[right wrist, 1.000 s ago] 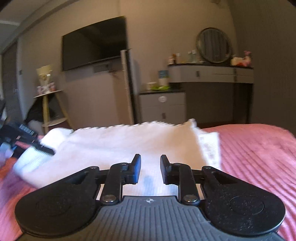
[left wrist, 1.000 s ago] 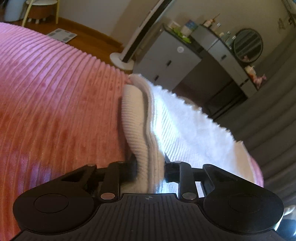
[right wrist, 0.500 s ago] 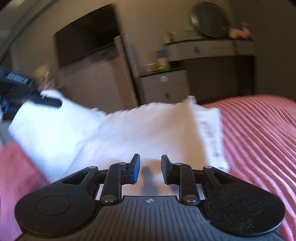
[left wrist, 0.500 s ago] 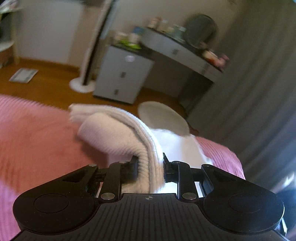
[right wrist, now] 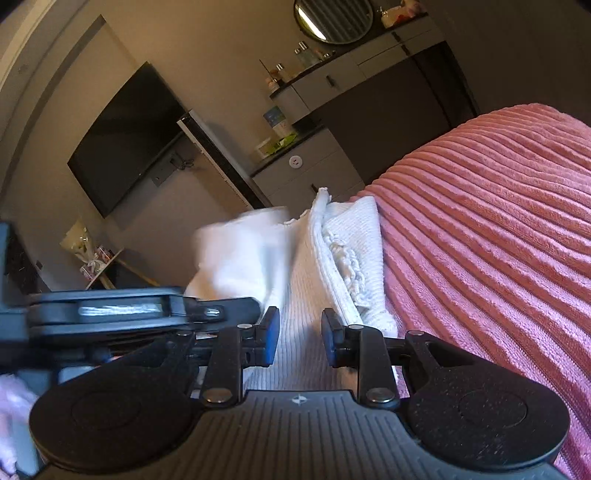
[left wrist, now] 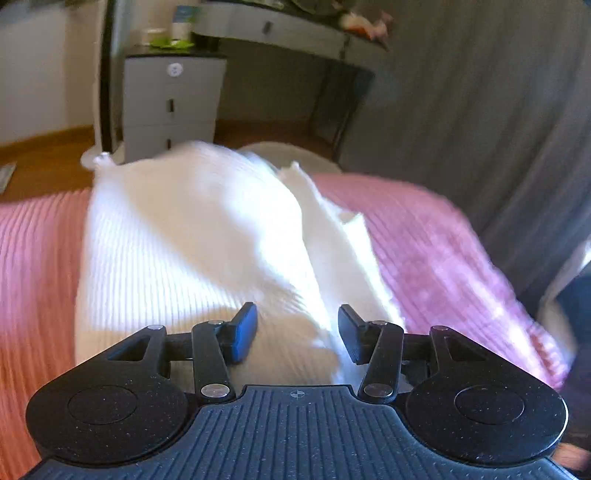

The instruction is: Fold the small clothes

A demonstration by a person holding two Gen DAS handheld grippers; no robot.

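A small white ribbed knit garment (left wrist: pixel 192 243) lies on the pink ribbed bedspread (left wrist: pixel 424 236), one half folded over the other. My left gripper (left wrist: pixel 297 332) is open just above its near edge, with cloth below the gap. In the right wrist view the garment (right wrist: pixel 343 251) shows stacked edges. My right gripper (right wrist: pixel 297 338) is open over the cloth, holding nothing. The left gripper's black body (right wrist: pixel 110 310) crosses that view at the left, blurred.
Beyond the bed stand a grey drawer unit (left wrist: pixel 170 99), a dressing table (left wrist: pixel 280 29) and a grey curtain (left wrist: pixel 498 110) at the right. A wall TV (right wrist: pixel 125 136) and round mirror (right wrist: pixel 332 18) show in the right wrist view.
My left gripper carried the garment's edge up and over, then opened and let it go onto the other half. My right gripper stayed open and tilted.
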